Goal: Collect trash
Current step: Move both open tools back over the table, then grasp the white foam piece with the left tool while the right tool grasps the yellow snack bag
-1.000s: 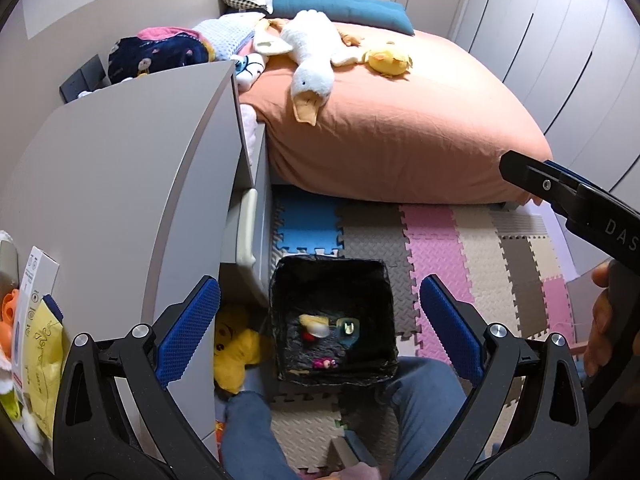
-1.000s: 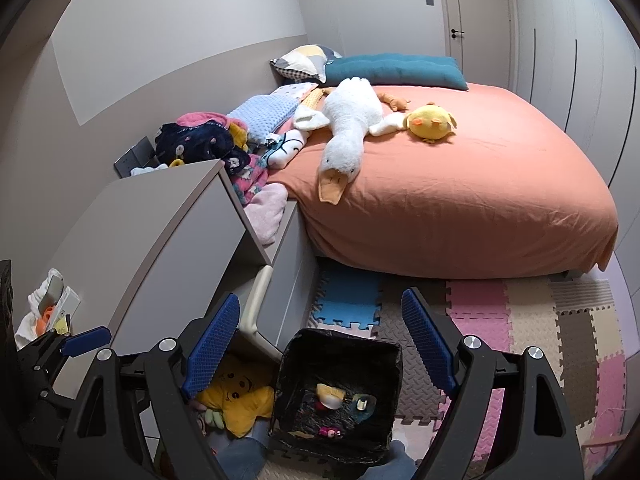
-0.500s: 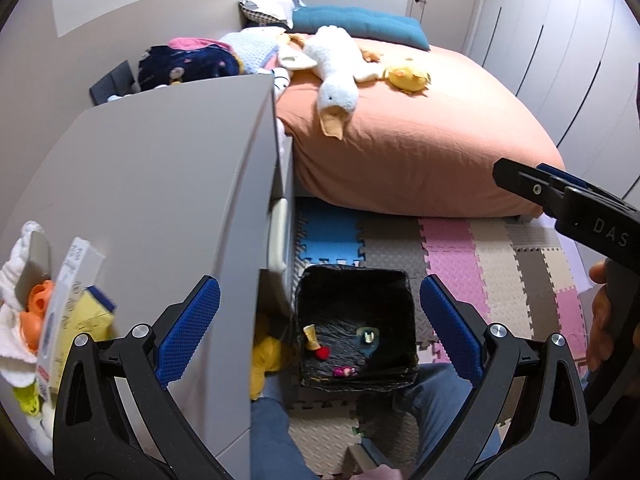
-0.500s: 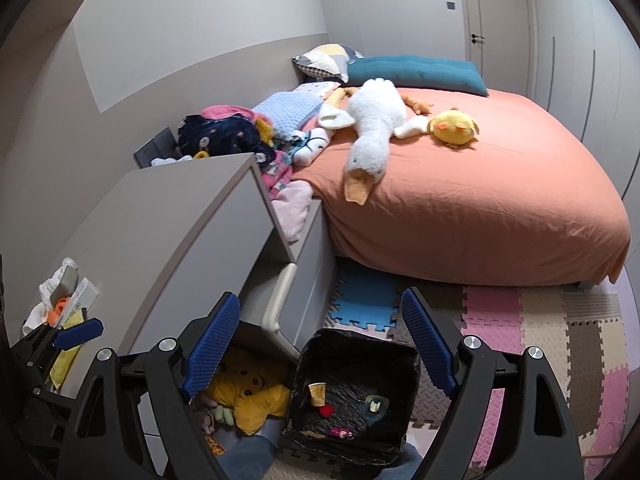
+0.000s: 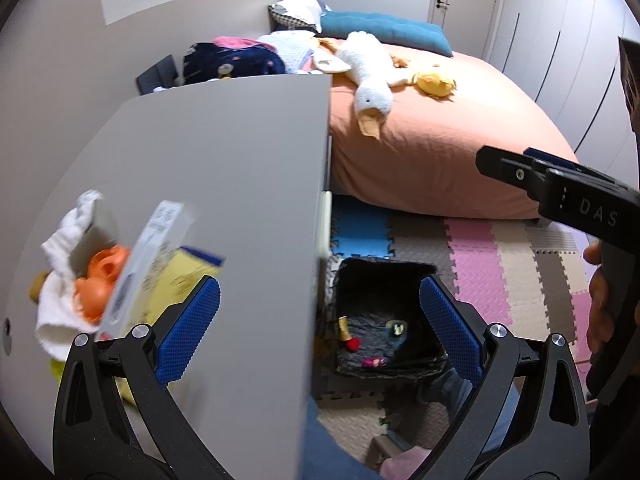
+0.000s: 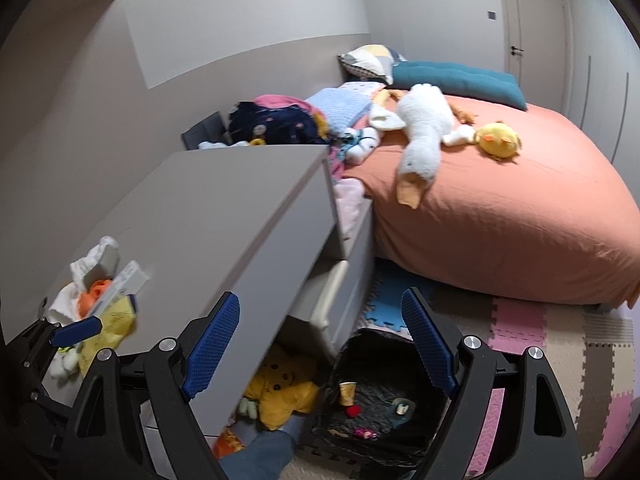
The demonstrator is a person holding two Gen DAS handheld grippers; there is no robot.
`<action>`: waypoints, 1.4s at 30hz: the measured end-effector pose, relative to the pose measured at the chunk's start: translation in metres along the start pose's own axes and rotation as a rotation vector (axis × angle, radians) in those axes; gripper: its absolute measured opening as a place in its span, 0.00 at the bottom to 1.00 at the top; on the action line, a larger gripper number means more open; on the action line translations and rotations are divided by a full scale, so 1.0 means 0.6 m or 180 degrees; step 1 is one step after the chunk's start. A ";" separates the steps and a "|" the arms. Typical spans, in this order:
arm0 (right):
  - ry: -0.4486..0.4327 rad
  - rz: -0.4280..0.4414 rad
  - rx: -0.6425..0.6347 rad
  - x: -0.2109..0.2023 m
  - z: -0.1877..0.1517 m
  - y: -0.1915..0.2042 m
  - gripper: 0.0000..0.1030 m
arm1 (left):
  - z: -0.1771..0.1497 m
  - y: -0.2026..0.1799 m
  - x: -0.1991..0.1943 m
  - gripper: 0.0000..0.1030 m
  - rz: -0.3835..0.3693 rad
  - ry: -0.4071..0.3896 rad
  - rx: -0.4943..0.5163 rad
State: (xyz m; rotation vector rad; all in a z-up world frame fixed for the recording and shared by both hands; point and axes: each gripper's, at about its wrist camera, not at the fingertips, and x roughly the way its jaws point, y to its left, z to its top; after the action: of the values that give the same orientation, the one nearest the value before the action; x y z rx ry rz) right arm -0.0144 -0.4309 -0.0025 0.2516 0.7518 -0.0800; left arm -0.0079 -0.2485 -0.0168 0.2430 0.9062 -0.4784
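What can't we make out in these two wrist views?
- Printed text on the white box, left wrist view: motion blur.
- Lower part of the clutter pile, right wrist view: hidden by the left gripper.
- Small items in the black bin, both views: too small to identify.
- Plush under the dresser, right wrist view: partly hidden by the dresser.
- Right gripper, left wrist view: cut off by the frame edge.

Grey dresser top (image 5: 224,168): clutter at near-left corner, white cloth (image 5: 60,240), orange plastic toy (image 5: 100,280), white box (image 5: 148,256), yellow packet (image 5: 176,284). Foam puzzle-mat floor (image 5: 500,264): black-lined bin (image 5: 384,320), yellow plush (image 6: 280,396) beside it. Orange bed (image 6: 500,216): white goose plush (image 6: 424,136), yellow chick plush (image 6: 498,140), 2 pillows, clothes pile.
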 end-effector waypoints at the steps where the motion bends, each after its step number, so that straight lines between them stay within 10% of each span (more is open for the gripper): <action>1: 0.0014 0.0030 -0.0006 0.002 -0.001 0.008 0.81 | -0.005 0.009 -0.004 0.94 0.0024 0.0006 -0.0013; 35: 0.0757 0.0852 -0.0643 0.113 -0.088 0.330 0.81 | -0.170 0.282 -0.071 0.94 0.0408 0.0030 -0.0581; 42: 0.0826 0.0802 -0.0643 0.135 -0.097 0.350 0.65 | -0.184 0.301 -0.045 0.94 0.0372 0.0088 -0.0654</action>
State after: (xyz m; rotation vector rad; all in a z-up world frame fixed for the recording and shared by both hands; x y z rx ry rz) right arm 0.0398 -0.2115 -0.0573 0.1636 0.9728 0.2711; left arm -0.0091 -0.0396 -0.0607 0.1144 0.9554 -0.2720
